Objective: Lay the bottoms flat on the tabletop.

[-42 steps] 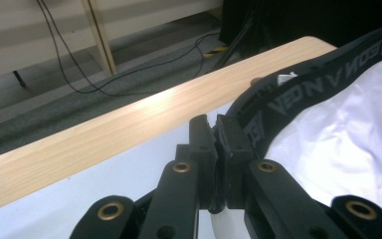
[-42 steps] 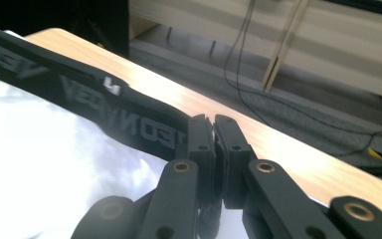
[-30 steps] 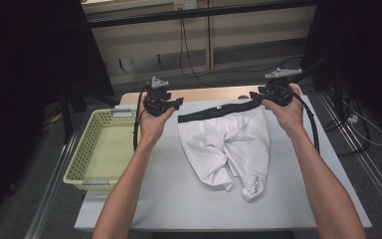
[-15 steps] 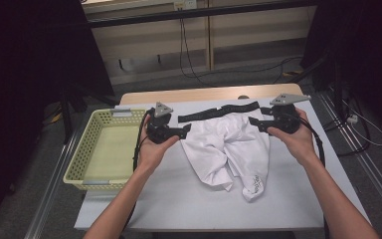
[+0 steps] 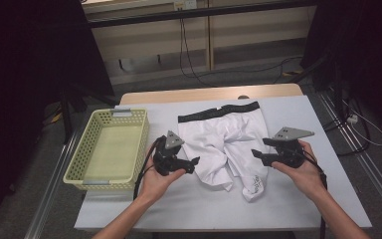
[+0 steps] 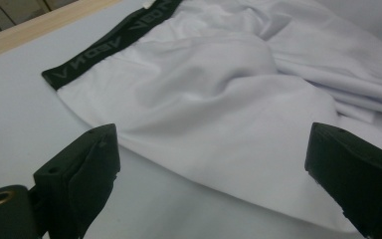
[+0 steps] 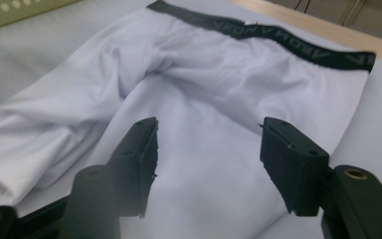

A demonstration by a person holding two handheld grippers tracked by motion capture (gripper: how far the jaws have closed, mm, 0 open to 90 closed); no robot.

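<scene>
A pair of white shorts (image 5: pixel 219 144) with a black waistband (image 5: pixel 219 112) lies flat on the grey table (image 5: pixel 303 204), waistband at the far side and legs rumpled toward me. My left gripper (image 5: pixel 195 161) hovers at the shorts' left leg edge, jaws wide open and empty. In the left gripper view the left gripper (image 6: pixel 214 174) faces the white cloth (image 6: pixel 219 99) and the waistband (image 6: pixel 114 42). My right gripper (image 5: pixel 255 154) sits open beside the right leg. From the right gripper view, the right gripper (image 7: pixel 211 159) is above the cloth (image 7: pixel 204 89) with nothing between its jaws.
A pale yellow mesh basket (image 5: pixel 74 164) stands empty at the table's left; its corner (image 7: pixel 25 10) shows in the right gripper view. A wooden strip (image 5: pixel 209 93) runs along the far table edge. Cables lie on the floor beyond.
Both grippers were at the waistband near the far edge a second ago. They have drawn back toward me and now stand open at the legs; the shorts lie flat.
</scene>
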